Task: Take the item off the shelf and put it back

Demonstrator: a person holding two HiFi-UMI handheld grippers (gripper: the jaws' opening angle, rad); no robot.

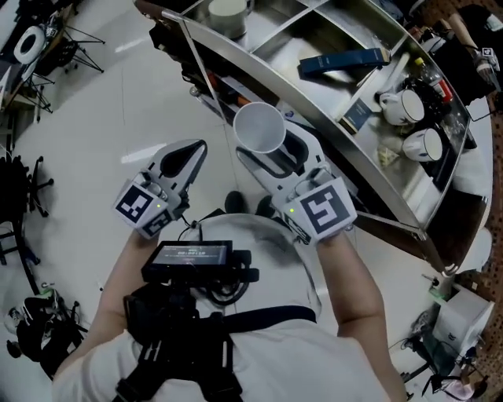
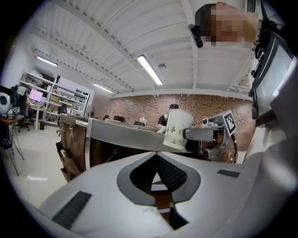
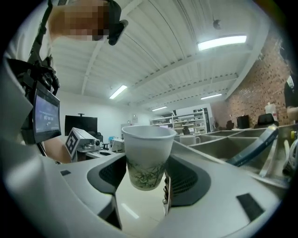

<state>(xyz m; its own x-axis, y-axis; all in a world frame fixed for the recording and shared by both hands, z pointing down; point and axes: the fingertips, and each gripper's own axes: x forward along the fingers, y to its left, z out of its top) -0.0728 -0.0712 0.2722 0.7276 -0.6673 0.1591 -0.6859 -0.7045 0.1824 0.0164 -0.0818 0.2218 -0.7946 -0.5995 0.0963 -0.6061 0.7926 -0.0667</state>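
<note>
A white paper cup (image 1: 259,128) with a green bamboo print stands upright between the jaws of my right gripper (image 1: 271,149), which is shut on its lower half. It hangs in the air just in front of the metal shelf (image 1: 369,177). In the right gripper view the cup (image 3: 145,155) fills the gap of the right gripper (image 3: 145,173), a pad on each side. My left gripper (image 1: 198,151) floats to the left of the cup, its jaws together and holding nothing. In the left gripper view, the left gripper (image 2: 156,155) points towards the cup (image 2: 178,129) and the right gripper (image 2: 209,135).
The shelf holds a long blue box (image 1: 342,61), a small blue box (image 1: 357,114), two white mugs (image 1: 401,106) (image 1: 423,144) and a white cup (image 1: 228,8) at the far end. A tripod (image 1: 75,39) and a chair (image 1: 23,192) stand on the white floor at the left.
</note>
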